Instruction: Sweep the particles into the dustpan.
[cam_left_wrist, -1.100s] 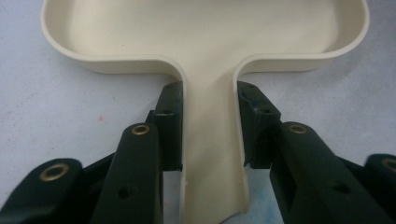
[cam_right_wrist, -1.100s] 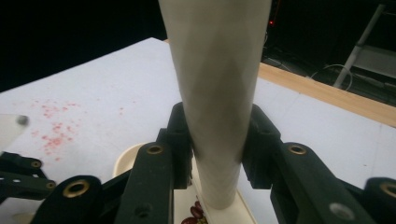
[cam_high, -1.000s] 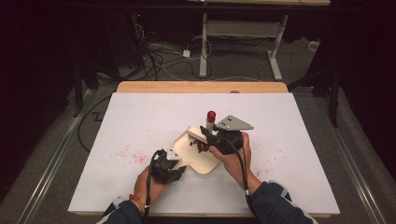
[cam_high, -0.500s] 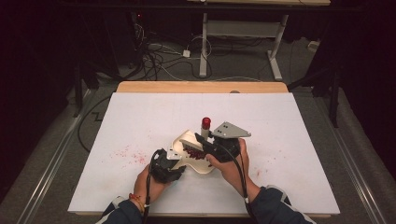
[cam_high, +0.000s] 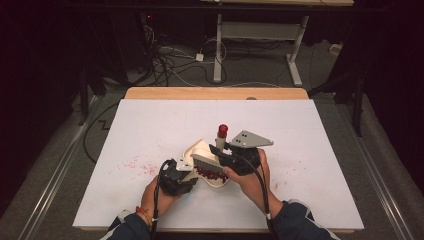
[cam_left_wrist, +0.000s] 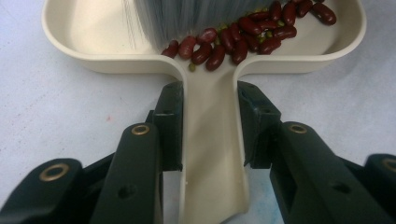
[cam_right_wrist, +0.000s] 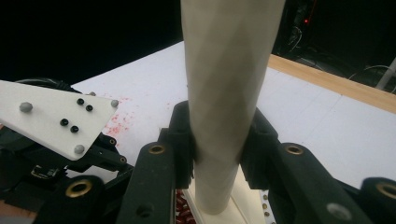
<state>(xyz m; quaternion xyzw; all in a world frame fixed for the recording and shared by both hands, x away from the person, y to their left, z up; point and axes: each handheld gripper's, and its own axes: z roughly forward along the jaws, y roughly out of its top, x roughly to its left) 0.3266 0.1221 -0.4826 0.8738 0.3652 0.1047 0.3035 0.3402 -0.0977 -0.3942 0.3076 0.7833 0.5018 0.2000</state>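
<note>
1. The dustpan (cam_high: 202, 152) lies on the white tabletop (cam_high: 300, 135), nearer its front edge than its back edge and about midway between the side edges.
2. The left gripper (cam_left_wrist: 208, 100) has its jaws closed on the dustpan's flat cream handle.
3. Red beans (cam_left_wrist: 243, 35) sit in the pan against the brush (cam_high: 207, 161) bristles.
4. The right gripper (cam_right_wrist: 217, 154) clamps the brush's pale handle, which rises steeply to a red tip.
5. Faint red marks (cam_high: 137, 165) stain the tabletop left of the pan.
</note>
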